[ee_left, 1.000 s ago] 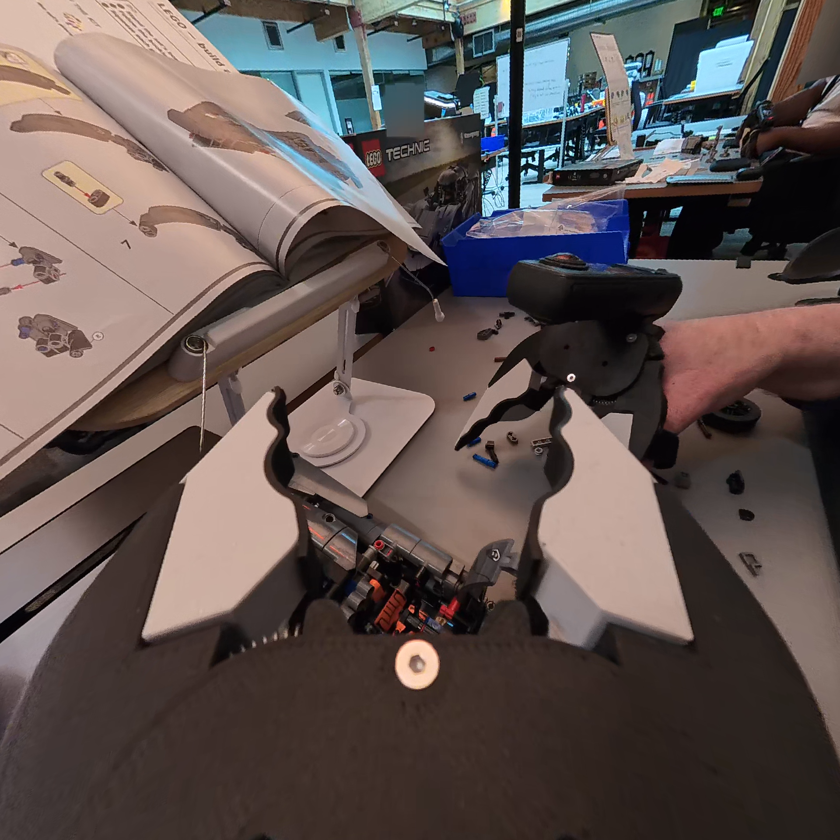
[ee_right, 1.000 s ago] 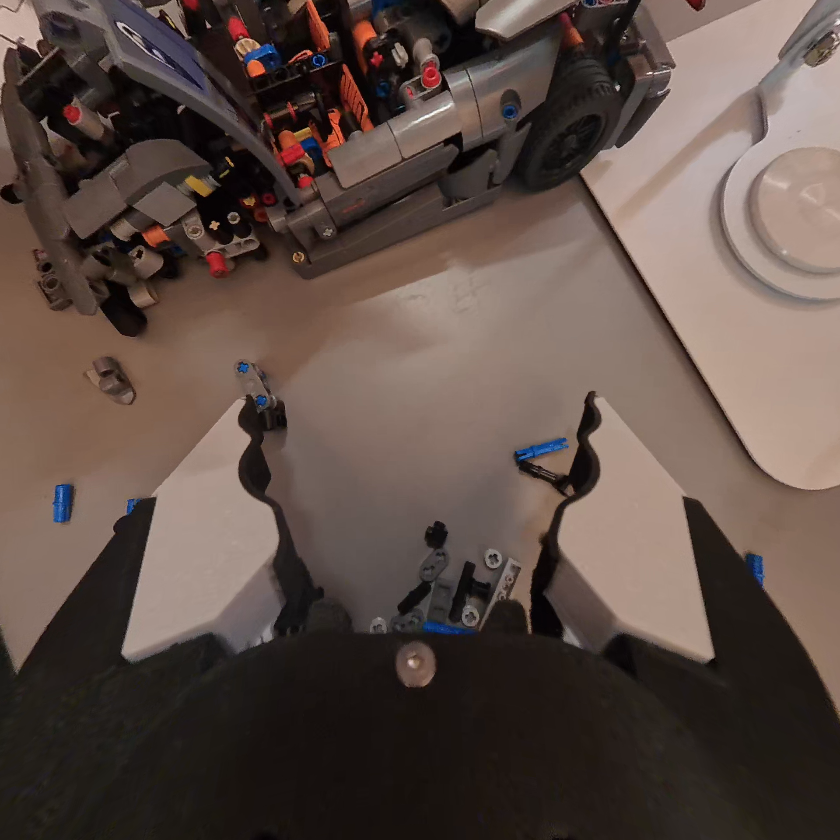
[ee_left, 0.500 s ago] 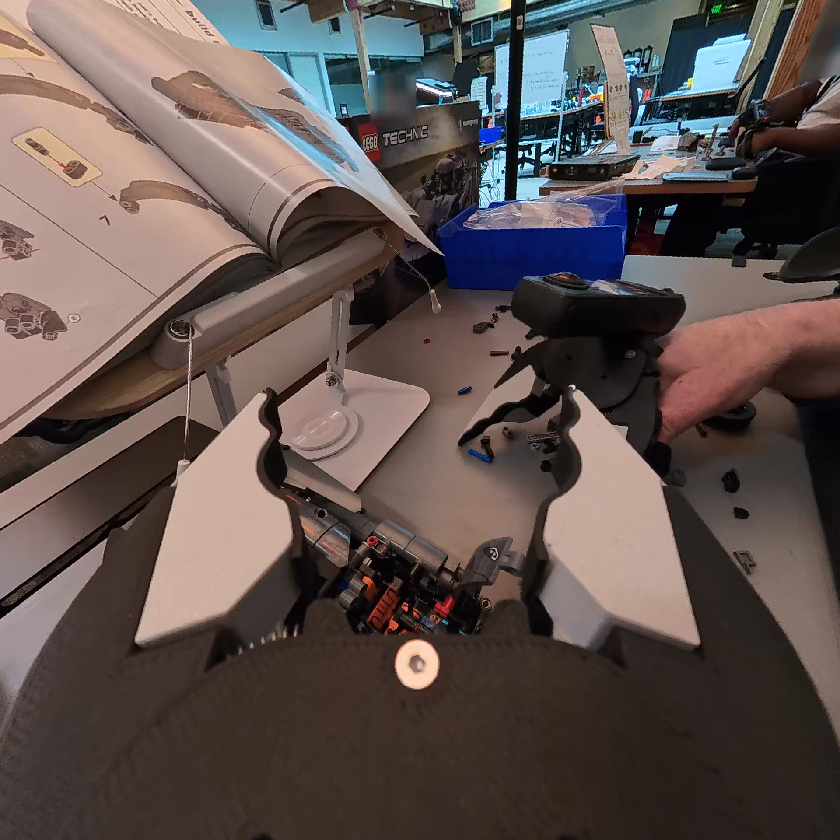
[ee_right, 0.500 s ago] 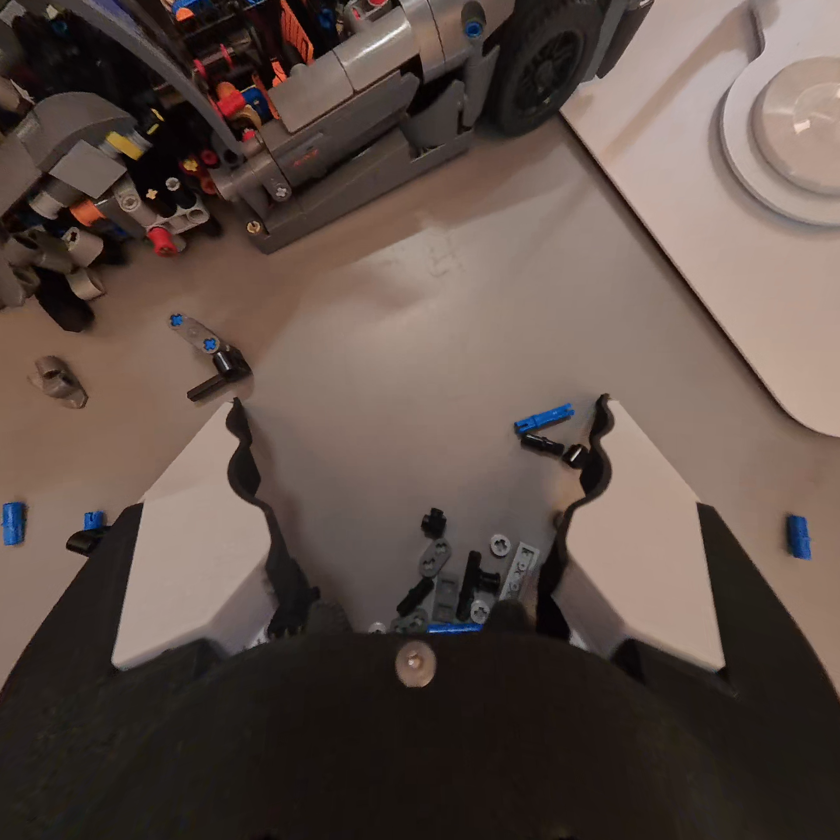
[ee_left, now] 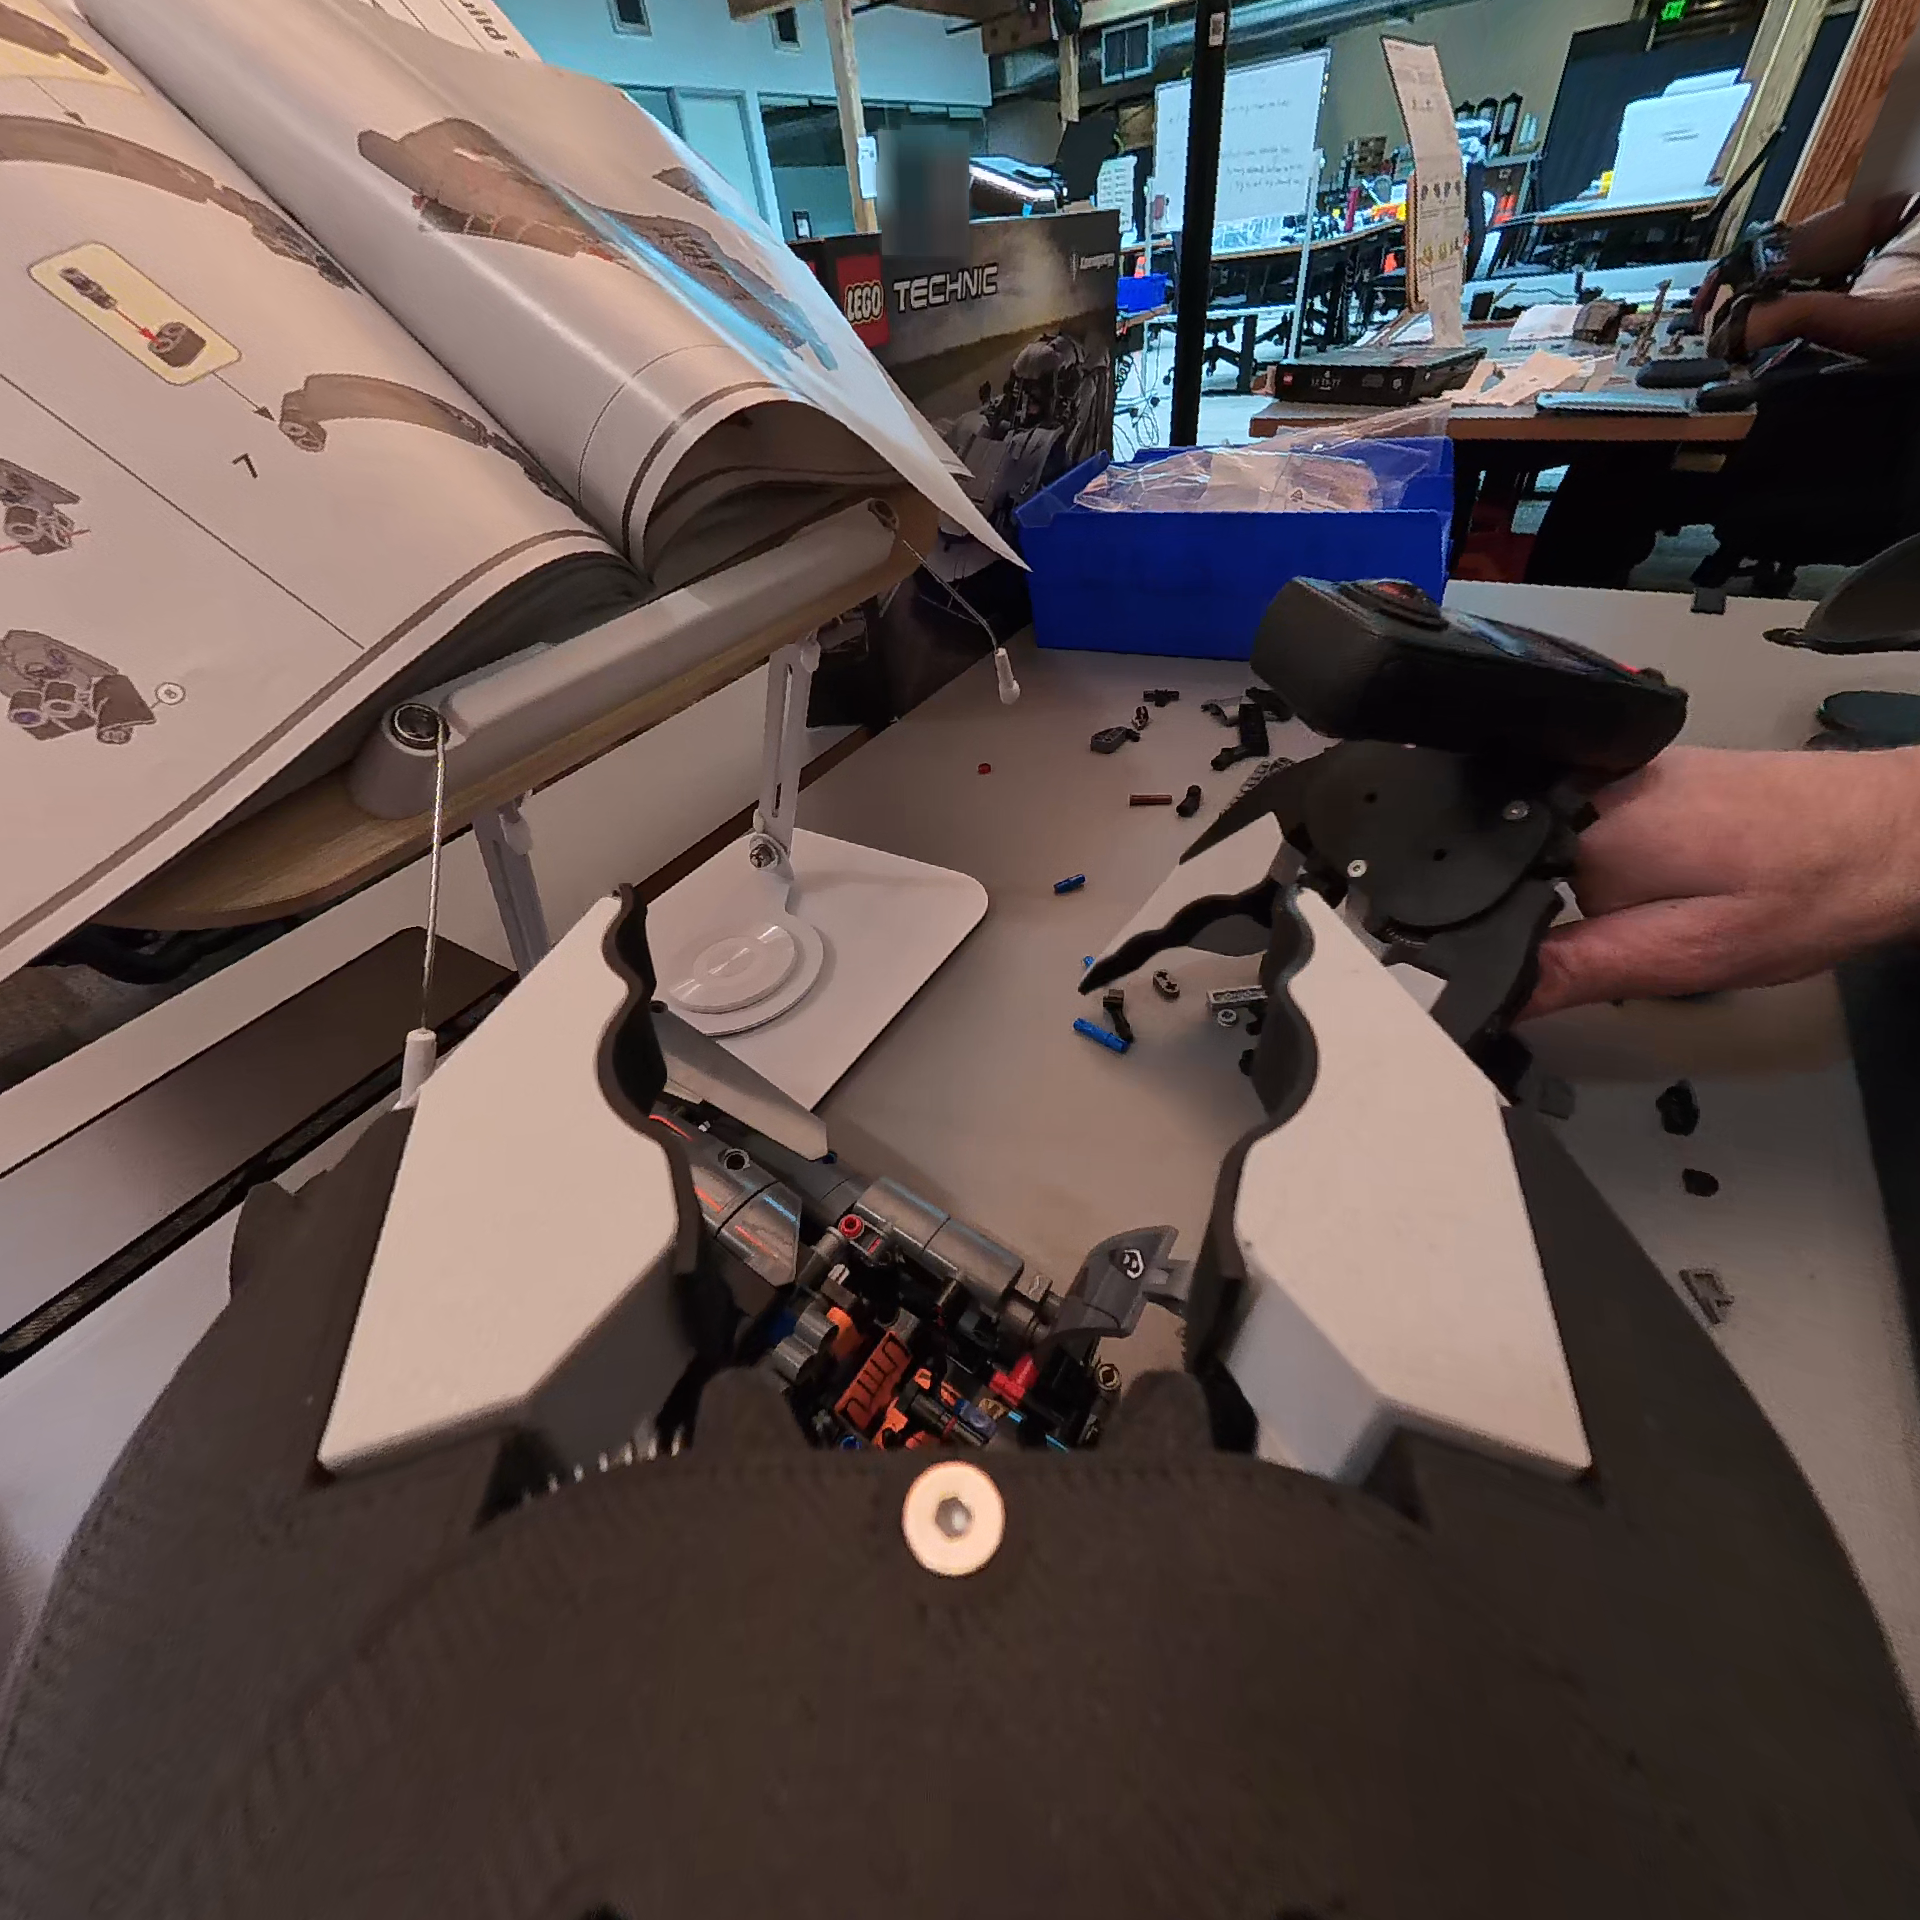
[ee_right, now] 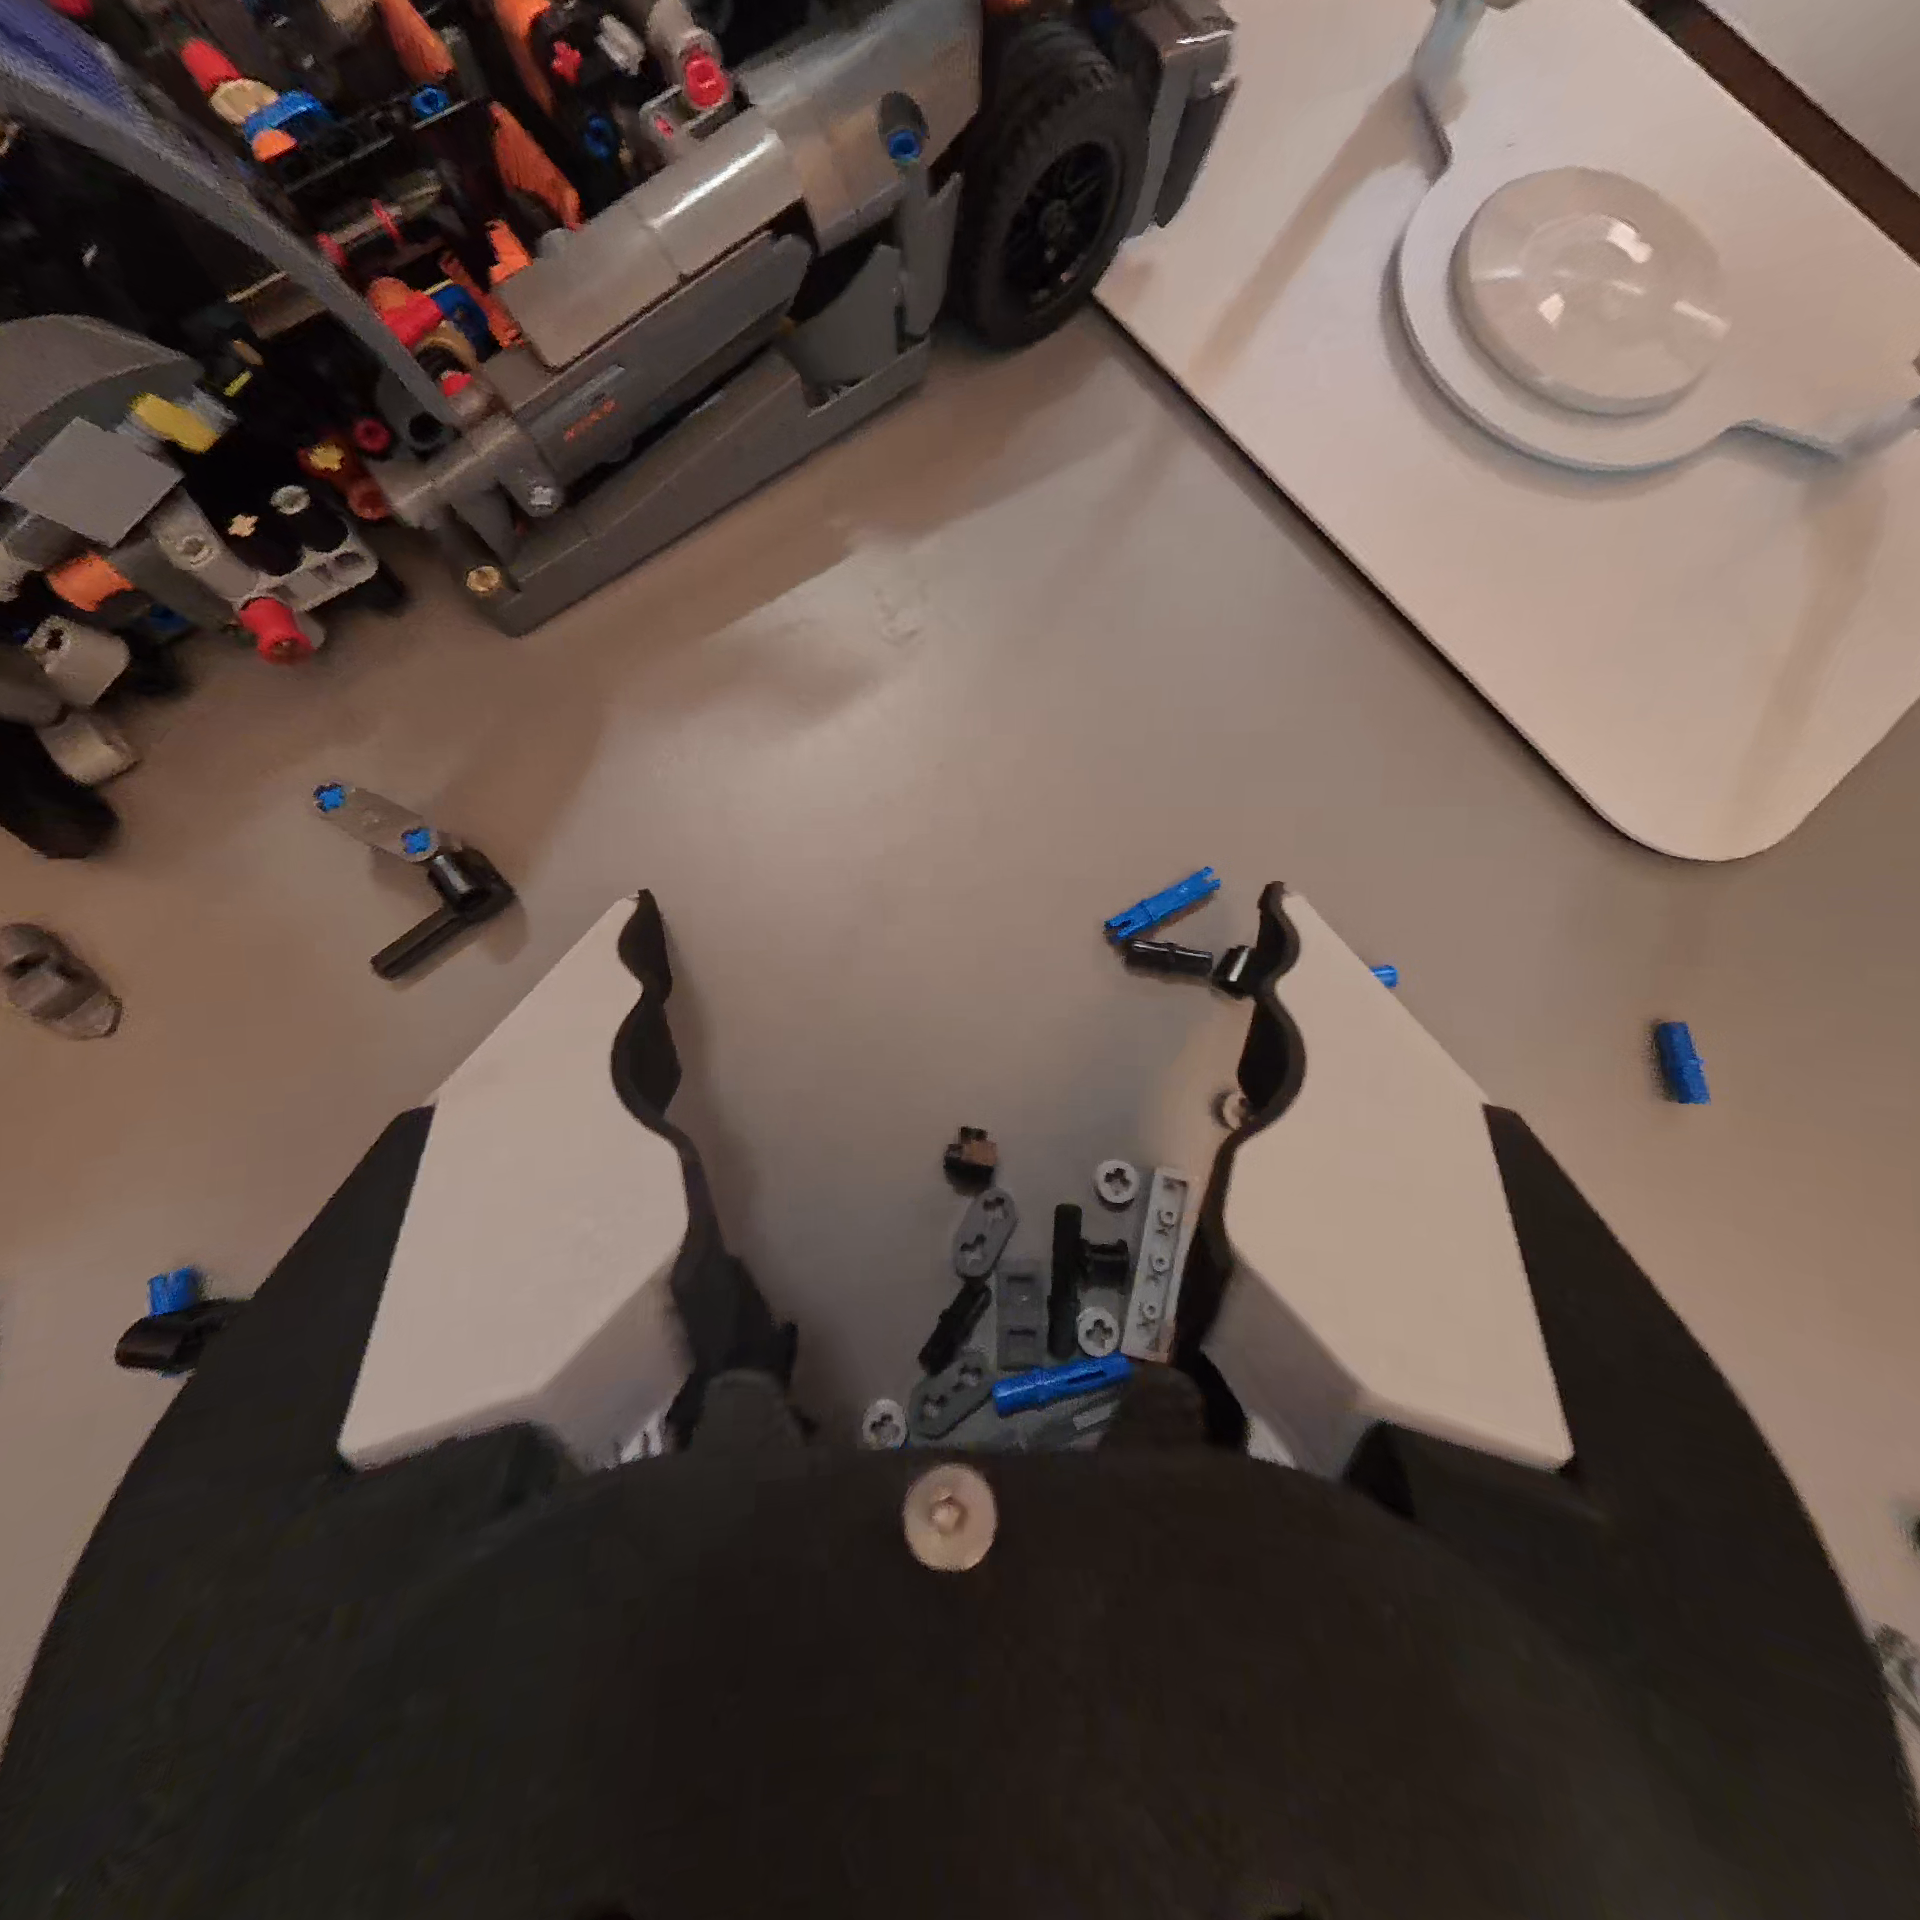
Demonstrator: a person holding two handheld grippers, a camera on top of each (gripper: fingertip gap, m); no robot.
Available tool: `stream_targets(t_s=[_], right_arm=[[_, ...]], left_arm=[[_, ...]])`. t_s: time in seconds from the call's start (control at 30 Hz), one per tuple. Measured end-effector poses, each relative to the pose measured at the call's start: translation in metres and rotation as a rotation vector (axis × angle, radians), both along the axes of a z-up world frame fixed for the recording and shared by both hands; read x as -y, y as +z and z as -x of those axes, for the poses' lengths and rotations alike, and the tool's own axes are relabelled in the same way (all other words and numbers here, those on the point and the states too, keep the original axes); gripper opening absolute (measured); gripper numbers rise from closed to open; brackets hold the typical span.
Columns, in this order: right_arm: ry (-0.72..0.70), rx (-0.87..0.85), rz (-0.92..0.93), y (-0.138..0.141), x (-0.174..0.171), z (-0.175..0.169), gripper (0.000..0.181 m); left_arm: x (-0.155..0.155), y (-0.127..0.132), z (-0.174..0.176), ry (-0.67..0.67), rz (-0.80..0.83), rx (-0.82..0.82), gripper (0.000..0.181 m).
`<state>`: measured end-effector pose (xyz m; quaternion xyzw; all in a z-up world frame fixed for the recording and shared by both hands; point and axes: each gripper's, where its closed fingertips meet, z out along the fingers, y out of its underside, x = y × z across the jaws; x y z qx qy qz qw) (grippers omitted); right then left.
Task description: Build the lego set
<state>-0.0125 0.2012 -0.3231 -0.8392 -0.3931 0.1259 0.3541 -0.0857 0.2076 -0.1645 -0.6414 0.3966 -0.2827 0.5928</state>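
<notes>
The part-built lego car (ee_right: 665, 260) stands on the grey worktop (ee_right: 935, 727), beside the white base of the book stand (ee_right: 1507, 447). The left gripper (ee_left: 951, 997) hangs over the car, fingers spread and empty. The right gripper (ee_right: 956, 935), fingers likewise spread, hovers above a small heap of loose pieces (ee_right: 1049, 1299); blue pins (ee_right: 1162, 902) lie near.

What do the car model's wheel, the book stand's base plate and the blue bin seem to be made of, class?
Car model's wheel: matte black tyre with tread, probably rubber, on a black spoked rim, likely plastic.
Book stand's base plate: thin, flat, rounded corners, smooth white finish with soft sheen; probably painted metal, though it could be plastic.
Blue bin: uniform saturated colour and thick moulded walls suggest plastic.
</notes>
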Motion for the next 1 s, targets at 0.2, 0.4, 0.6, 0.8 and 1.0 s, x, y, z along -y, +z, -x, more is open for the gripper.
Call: stream_targets(t_s=[0.2, 0.4, 0.6, 0.8, 1.0], right_arm=[[-0.031, -0.016, 0.095, -0.007, 0.0, -0.005, 0.119], [-0.075, -0.037, 0.068, -0.009, -0.008, -0.012, 0.136], [-0.064, -0.036, 0.082, -0.013, -0.013, -0.014, 0.155], [-0.064, -0.036, 0.081, -0.013, -0.013, -0.014, 0.155], [-0.064, -0.036, 0.081, -0.013, -0.012, -0.014, 0.155]], left_arm=[[0.001, 0.0, -0.001, -0.002, -0.004, -0.005, 0.114], [0.002, -0.001, -0.003, -0.003, -0.003, -0.01, 0.115], [0.0, -0.001, -0.003, 0.019, -0.004, -0.021, 0.118], [0.004, -0.002, -0.015, 0.043, -0.002, -0.076, 0.118], [0.012, -0.019, -0.032, 0.033, 0.036, -0.165, 0.108]])
